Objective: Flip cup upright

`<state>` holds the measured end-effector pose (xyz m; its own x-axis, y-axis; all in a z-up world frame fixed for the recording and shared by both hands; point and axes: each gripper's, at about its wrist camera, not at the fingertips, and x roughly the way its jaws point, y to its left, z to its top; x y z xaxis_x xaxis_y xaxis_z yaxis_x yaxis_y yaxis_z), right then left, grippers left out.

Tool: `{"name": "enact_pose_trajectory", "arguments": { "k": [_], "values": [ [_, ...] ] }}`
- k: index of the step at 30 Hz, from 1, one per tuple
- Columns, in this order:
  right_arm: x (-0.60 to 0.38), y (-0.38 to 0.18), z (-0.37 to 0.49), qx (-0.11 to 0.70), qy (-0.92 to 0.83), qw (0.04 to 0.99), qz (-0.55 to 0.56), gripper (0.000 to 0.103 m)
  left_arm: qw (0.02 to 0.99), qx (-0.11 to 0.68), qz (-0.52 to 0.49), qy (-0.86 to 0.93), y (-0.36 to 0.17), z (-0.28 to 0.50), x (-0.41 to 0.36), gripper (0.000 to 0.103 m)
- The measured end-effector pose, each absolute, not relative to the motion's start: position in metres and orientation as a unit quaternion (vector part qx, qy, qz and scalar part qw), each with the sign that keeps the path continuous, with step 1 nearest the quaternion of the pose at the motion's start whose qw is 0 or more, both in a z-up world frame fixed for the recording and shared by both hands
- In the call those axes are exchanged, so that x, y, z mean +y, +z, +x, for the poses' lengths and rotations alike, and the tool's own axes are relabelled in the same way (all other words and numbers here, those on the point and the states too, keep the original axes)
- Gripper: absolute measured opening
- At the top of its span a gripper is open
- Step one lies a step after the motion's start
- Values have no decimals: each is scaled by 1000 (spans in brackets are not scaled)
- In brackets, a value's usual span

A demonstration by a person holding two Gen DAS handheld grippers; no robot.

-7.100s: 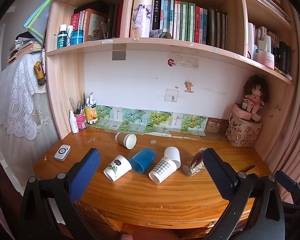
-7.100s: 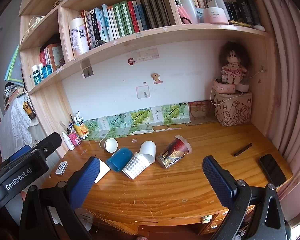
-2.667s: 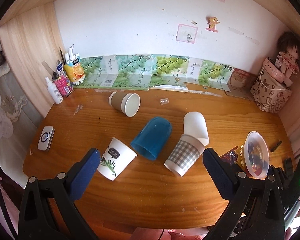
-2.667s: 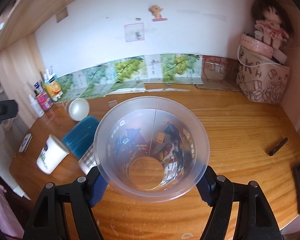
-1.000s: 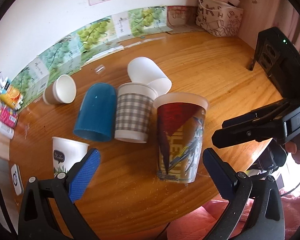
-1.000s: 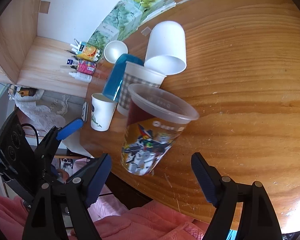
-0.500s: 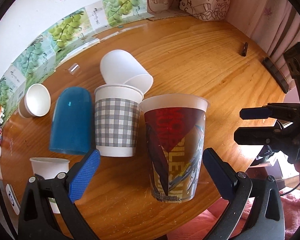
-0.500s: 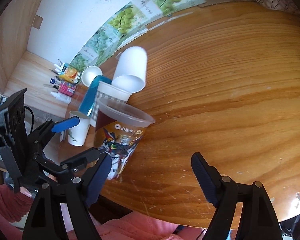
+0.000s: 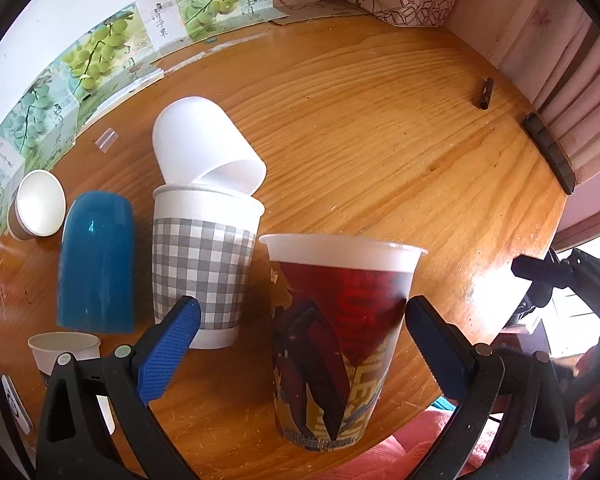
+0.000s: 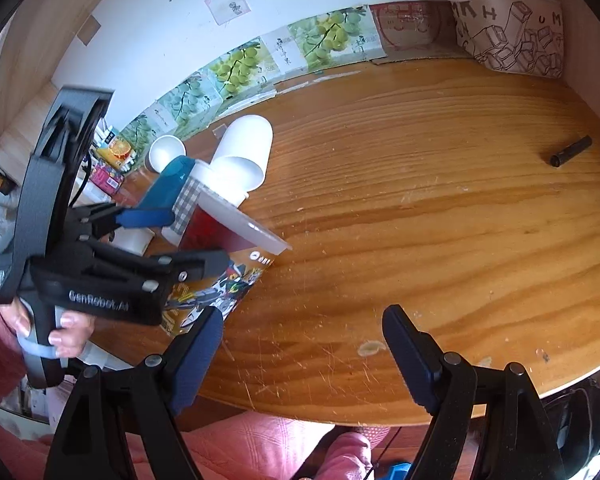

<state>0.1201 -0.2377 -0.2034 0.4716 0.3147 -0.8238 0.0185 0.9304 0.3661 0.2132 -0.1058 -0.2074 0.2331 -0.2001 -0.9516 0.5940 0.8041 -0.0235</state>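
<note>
A clear plastic cup with a red and yellow print (image 9: pixel 336 336) stands upright near the desk's front edge; it also shows in the right wrist view (image 10: pixel 224 264). My left gripper (image 9: pixel 300 344) is open with its blue pads either side of this cup, not touching it. Just left of it lies a grey checked paper cup (image 9: pixel 204 256) with a white cup (image 9: pixel 200 144) behind it. My right gripper (image 10: pixel 300 352) is open and empty, over the desk's front edge to the right of the printed cup.
A blue cup (image 9: pixel 96 264), a brown paper cup (image 9: pixel 36 204) and a white leaf-print cup (image 9: pixel 66 350) lie at the left. A black pen (image 10: pixel 570 152) and a phone (image 9: pixel 548 152) lie at the right. A patterned bag (image 10: pixel 508 28) stands at the back right corner.
The right gripper stood the printed cup upright, let go and drew back to the right. The left gripper has moved in so that its open pads now flank the cup.
</note>
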Motion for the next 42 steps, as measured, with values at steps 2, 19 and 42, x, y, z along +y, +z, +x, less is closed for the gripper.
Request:
{"name": "enact_pose_trajectory", "arguments": {
  "k": [2, 19, 42],
  "values": [
    [-235, -204, 115, 508, 86, 842, 159, 82, 765, 561, 181, -258, -209, 213, -110, 102],
    [-224, -208, 87, 519, 80, 839, 146, 82, 748, 586, 186, -252, -226, 214, -142, 97],
    [-230, -194, 83, 503, 60, 851, 137, 82, 771, 565, 146, -255, -199, 220, -143, 83]
  ]
}}
